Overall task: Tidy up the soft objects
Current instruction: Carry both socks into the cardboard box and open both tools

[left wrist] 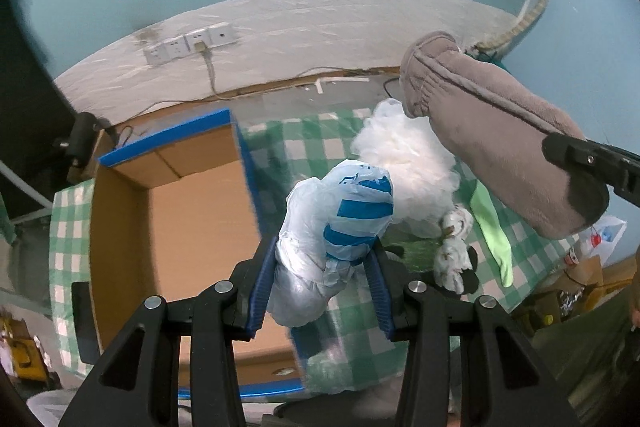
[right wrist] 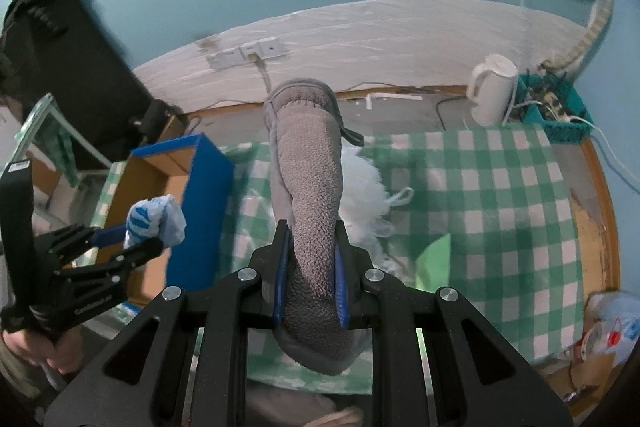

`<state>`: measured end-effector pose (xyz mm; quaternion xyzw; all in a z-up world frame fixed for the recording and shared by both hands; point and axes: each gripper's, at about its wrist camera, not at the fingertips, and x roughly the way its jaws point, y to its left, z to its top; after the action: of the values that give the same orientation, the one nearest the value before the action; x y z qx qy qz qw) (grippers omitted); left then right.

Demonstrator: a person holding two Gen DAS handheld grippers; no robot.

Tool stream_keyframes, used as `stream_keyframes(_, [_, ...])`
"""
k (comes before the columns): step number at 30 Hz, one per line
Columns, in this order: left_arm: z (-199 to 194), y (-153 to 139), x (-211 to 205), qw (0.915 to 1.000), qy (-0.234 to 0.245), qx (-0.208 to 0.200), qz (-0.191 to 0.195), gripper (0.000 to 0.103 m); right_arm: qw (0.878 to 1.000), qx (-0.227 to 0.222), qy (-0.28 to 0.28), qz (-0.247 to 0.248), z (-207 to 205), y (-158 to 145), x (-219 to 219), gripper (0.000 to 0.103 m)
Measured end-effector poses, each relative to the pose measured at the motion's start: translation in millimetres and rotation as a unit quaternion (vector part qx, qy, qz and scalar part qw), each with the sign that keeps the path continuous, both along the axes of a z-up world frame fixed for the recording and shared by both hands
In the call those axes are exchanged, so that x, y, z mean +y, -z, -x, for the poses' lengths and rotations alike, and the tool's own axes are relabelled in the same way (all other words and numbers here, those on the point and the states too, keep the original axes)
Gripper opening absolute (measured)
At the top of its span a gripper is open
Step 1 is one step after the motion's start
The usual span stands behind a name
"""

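Over the checked cloth [right wrist: 500, 187], my left gripper [left wrist: 320, 263] is clamped on a crumpled bag [left wrist: 340, 223] just beside the open box [left wrist: 192, 227], and my right gripper [right wrist: 310, 267] is clenched on a grey slipper [right wrist: 308, 187], both held clear of the table. The slipper's heel end hides behind my right jaws, and it covers part of the white stuffing [right wrist: 368, 187]. The small white-and-black thing [left wrist: 456, 251] near the green cloth [left wrist: 492, 231] I can't identify.

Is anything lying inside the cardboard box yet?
No, the cardboard box shows only bare brown floor and walls.
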<state>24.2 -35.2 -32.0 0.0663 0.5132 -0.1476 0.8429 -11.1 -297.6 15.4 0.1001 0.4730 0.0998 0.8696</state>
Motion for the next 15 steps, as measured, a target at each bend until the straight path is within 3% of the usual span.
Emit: stream_keyframes(15, [-3,-2,71,0.9976,-0.068,-0.013,-0.006,0.044,0.997,-0.006,-0.076,-0.012,-16,-12,80,0.018])
